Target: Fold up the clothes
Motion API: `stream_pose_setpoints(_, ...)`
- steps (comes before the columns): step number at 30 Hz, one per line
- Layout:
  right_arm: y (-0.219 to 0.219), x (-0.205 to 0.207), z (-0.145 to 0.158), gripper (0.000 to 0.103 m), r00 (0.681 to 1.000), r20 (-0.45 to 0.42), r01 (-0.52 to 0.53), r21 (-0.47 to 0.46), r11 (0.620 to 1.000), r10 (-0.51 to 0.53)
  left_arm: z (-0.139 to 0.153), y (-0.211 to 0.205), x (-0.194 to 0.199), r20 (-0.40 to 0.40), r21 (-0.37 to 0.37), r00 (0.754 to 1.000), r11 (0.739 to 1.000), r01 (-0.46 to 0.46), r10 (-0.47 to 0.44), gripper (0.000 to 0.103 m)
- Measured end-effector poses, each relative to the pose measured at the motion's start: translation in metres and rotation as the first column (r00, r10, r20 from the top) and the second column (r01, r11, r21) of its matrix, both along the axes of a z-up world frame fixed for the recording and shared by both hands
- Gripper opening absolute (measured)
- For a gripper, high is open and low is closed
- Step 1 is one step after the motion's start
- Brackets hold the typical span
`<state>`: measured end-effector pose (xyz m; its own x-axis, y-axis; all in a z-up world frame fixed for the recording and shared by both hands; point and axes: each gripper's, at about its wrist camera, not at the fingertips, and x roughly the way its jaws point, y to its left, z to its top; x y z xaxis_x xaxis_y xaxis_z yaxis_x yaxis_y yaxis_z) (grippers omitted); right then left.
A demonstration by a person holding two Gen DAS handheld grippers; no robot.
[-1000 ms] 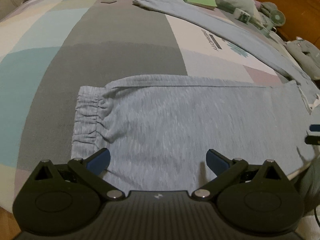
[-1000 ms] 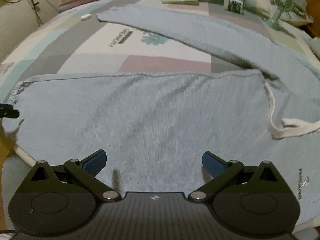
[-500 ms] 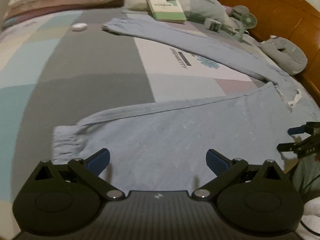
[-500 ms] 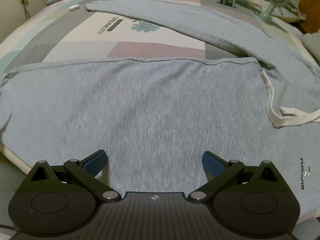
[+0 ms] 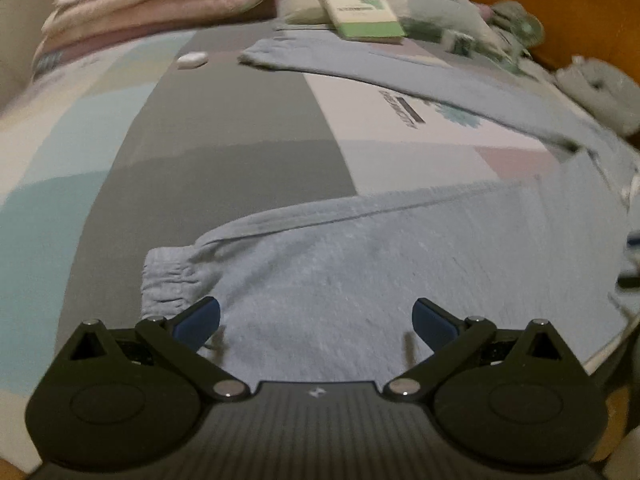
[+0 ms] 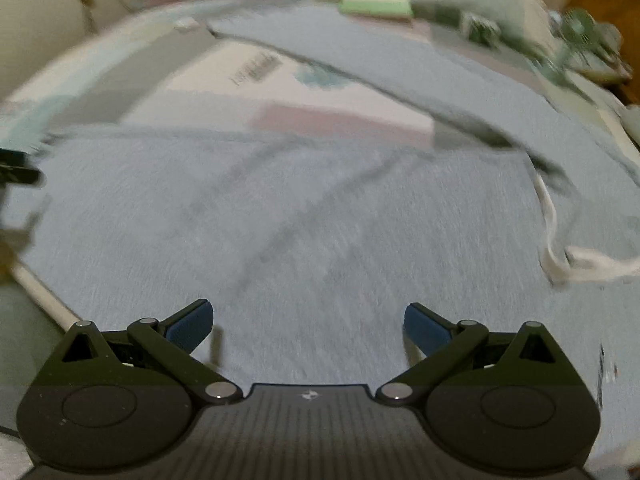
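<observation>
A: Any writing you can read?
B: Hardly. The bedspread (image 5: 240, 128) has a dark printed line of letters (image 5: 402, 110) on its white panel, too smeared to spell out. The green-edged book (image 5: 360, 10) by the pillows carries a title bar, also unreadable.
A: Where are the clothes?
B: The light blue sweatpants (image 5: 380, 264) lie flat across the bed, elastic cuff (image 5: 168, 280) toward the left, white drawstring (image 6: 560, 256) at the right. The second leg runs diagonally toward the pillows.
A: And the tongs?
B: The left tongs (image 5: 316, 318) and right tongs (image 6: 308, 322) both stand spread wide over the fabric, holding nothing.
A: What's hard to make out?
B: The right view is motion-blurred; a small print at its right edge, on the pants, can't be read. A fan (image 6: 576, 28) there is just a green smear.
</observation>
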<state>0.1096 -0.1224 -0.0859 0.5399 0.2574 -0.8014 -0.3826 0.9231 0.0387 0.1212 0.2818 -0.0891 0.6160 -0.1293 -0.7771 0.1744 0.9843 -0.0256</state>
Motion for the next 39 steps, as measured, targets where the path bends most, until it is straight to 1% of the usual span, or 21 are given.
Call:
stream_pose_setpoints(2, -0.001, 0.003, 0.002, 0.103, 1.000, 0.004, -0.017, 0.017, 1.000, 0.017, -0.008, 0.001, 0.004, -0.044, 0.019, 0.998, 0.999, -0.038, 0.039, 0.102)
stream_pose_setpoints(3, -0.003, 0.004, -0.001, 0.103, 1.000, -0.011, -0.019, 0.028, 0.999, 0.019, -0.012, 0.001, 0.006, -0.062, 0.028, 0.996, 0.998, -0.055, 0.057, 0.102)
stream_pose_setpoints(6, -0.022, 0.000, -0.014, 0.103, 0.997, -0.075, 0.002, 0.060, 0.998, 0.003, -0.014, 0.003, 0.003, -0.048, 0.024, 0.997, 0.998, -0.056, 0.057, 0.102)
stream_pose_setpoints(9, -0.038, -0.012, -0.009, 0.103, 0.997, -0.077, -0.010, 0.080, 0.997, 0.016, -0.013, 0.002, 0.000, -0.048, 0.036, 0.997, 0.998, -0.058, 0.060, 0.102)
stream_pose_setpoints(10, -0.045, -0.014, -0.004, 0.103, 0.998, -0.061, -0.005, 0.081, 0.997, 0.010, -0.011, 0.000, 0.000, -0.050, 0.045, 0.997, 0.997, -0.064, 0.066, 0.102)
stream_pose_setpoints(12, -0.065, -0.014, 0.009, 0.103, 1.000, -0.004, 0.021, 0.071, 0.997, -0.021, -0.006, -0.005, -0.002, -0.042, 0.071, 0.996, 0.995, -0.076, 0.079, 0.102)
stream_pose_setpoints(14, -0.089, -0.007, 0.018, 0.103, 0.997, 0.023, 0.077, 0.084, 0.993, -0.079, 0.002, -0.010, -0.004, -0.024, 0.096, 0.996, 0.992, -0.086, 0.089, 0.102)
stream_pose_setpoints(17, -0.125, 0.016, 0.026, 0.103, 0.988, 0.046, 0.140, 0.161, 0.977, -0.149, 0.017, -0.021, -0.005, 0.009, 0.095, 0.996, 0.992, -0.084, 0.083, 0.102)
stream_pose_setpoints(21, -0.148, 0.064, 0.025, 0.103, 0.982, 0.029, 0.173, 0.246, 0.954, -0.185, 0.033, -0.045, -0.005, 0.036, 0.087, 0.998, 0.995, -0.051, 0.048, 0.102)
stream_pose_setpoints(25, -0.153, 0.107, 0.004, 0.103, 0.976, -0.023, 0.214, 0.278, 0.936, -0.216, 0.042, -0.074, -0.006, 0.050, 0.098, 0.999, 0.995, 0.006, -0.011, 0.102)
stream_pose_setpoints(27, -0.153, 0.119, -0.005, 0.103, 0.976, -0.056, 0.216, 0.302, 0.928, -0.209, 0.046, -0.089, -0.007, 0.055, 0.106, 0.998, 0.994, 0.037, -0.043, 0.102)
stream_pose_setpoints(29, -0.152, 0.125, -0.013, 0.103, 0.977, -0.094, 0.211, 0.337, 0.918, -0.191, 0.048, -0.099, -0.007, 0.062, 0.107, 0.997, 0.993, 0.042, -0.049, 0.102)
stream_pose_setpoints(32, -0.147, 0.115, -0.014, 0.103, 0.979, -0.127, 0.195, 0.380, 0.904, -0.158, 0.049, -0.110, -0.006, 0.062, 0.092, 0.996, 0.994, 0.054, -0.060, 0.102)
stream_pose_setpoints(33, -0.145, 0.110, -0.012, 0.103, 0.981, -0.149, 0.179, 0.416, 0.892, -0.127, 0.050, -0.114, -0.006, 0.063, 0.090, 0.996, 0.994, 0.057, -0.062, 0.102)
stream_pose_setpoints(35, -0.140, 0.098, -0.008, 0.103, 0.980, -0.201, 0.113, 0.517, 0.848, -0.008, 0.050, -0.120, -0.006, 0.062, 0.090, 0.995, 0.994, 0.066, -0.071, 0.102)
stream_pose_setpoints(37, -0.132, 0.085, -0.003, 0.103, 0.972, -0.211, 0.034, 0.564, 0.825, 0.104, 0.051, -0.126, -0.005, 0.058, 0.092, 0.995, 0.993, 0.077, -0.082, 0.102)
stream_pose_setpoints(39, -0.126, 0.071, 0.004, 0.103, 0.968, -0.199, -0.023, 0.543, 0.839, 0.155, 0.052, -0.133, -0.005, 0.054, 0.097, 0.994, 0.992, 0.087, -0.092, 0.102)
